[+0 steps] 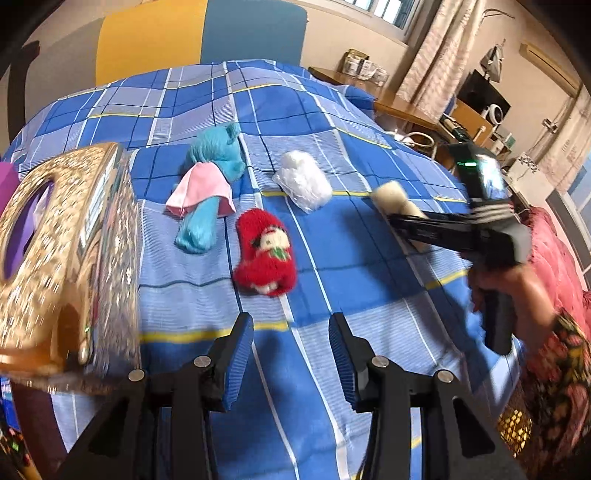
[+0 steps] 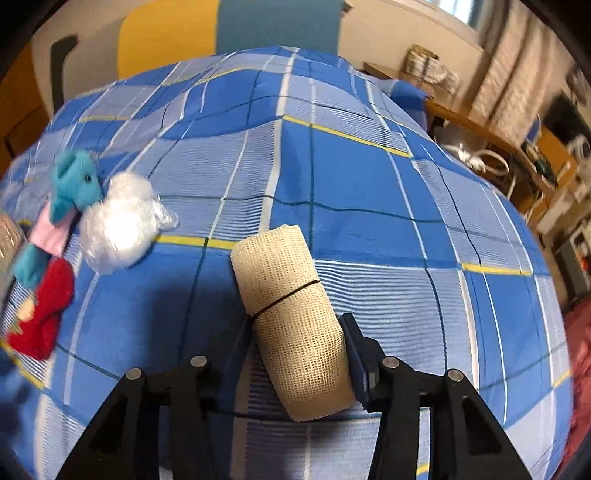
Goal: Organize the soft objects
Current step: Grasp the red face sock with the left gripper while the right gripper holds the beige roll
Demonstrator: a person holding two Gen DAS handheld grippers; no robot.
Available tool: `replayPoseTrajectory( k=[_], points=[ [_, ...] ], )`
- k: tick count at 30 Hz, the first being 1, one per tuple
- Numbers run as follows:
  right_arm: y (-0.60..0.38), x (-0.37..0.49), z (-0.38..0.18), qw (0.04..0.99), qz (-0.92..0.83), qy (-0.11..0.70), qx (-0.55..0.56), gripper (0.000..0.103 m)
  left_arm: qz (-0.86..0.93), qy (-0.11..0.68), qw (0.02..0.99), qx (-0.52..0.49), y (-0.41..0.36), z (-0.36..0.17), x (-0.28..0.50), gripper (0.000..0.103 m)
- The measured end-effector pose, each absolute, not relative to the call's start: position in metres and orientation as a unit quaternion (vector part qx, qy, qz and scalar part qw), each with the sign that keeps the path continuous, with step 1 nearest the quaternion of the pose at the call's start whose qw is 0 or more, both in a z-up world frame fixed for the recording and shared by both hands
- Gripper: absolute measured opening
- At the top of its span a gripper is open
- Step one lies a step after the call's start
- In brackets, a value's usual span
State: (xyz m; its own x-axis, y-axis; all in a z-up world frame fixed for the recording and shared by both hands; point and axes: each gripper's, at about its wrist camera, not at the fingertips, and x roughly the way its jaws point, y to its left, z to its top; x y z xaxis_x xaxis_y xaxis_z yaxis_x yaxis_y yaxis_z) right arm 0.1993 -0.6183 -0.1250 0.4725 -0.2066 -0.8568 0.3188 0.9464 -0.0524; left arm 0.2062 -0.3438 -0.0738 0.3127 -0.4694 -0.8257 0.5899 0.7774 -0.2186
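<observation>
Bedroom interior, daylit.
Bed [image 1: 332, 258] in blue plaid; yellow-and-blue headboard [image 1: 199, 33] behind it, wooden desk [image 1: 406, 107] and curtained window [image 1: 384, 9] beside it.

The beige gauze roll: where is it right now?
In the right wrist view the beige gauze roll sits low centre, clamped in the right tool above the plaid bedspread, right of the white fluff bundle.

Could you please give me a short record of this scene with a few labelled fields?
surface: blue checked bedsheet
right gripper: shut on the beige bandage roll, which has a black band around it
left gripper: open, holding nothing, above the sheet
loose soft items: red plush doll, blue plush toy with pink cloth, white fluffy bundle in clear wrap
container: gold glittery box with an oval opening, at the left
setting: bedroom, wooden desk and curtains behind
</observation>
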Motion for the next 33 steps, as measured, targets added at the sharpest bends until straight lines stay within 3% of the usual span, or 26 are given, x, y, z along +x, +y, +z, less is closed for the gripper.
replayPoseTrajectory(
  k=[6, 11, 18, 25, 33],
  points=[
    [-0.619, 0.16, -0.1, 0.843, -0.148, 0.475, 0.204, 0.049, -0.317, 0.49, 0.808, 0.077, -0.364, -0.081, 0.23, 0.043],
    [-0.595, 0.124, -0.098, 0.824, -0.141, 0.481, 0.263, 0.049, -0.308, 0.496, 0.807, 0.095, -0.383, -0.094, 0.249, 0.043],
    [-0.579, 0.121, -0.108, 0.83, -0.128, 0.469, 0.272, 0.049, -0.292, 0.509, 0.804, 0.097, -0.394, -0.114, 0.262, 0.043],
    [-0.578, 0.124, -0.114, 0.827, -0.109, 0.475, 0.28, 0.049, -0.296, 0.494, 0.813, 0.089, -0.386, -0.118, 0.26, 0.026],
    [-0.575, 0.127, -0.118, 0.827, -0.101, 0.481, 0.273, 0.049, -0.306, 0.488, 0.816, 0.049, -0.36, -0.106, 0.244, 0.022]
  ],
)
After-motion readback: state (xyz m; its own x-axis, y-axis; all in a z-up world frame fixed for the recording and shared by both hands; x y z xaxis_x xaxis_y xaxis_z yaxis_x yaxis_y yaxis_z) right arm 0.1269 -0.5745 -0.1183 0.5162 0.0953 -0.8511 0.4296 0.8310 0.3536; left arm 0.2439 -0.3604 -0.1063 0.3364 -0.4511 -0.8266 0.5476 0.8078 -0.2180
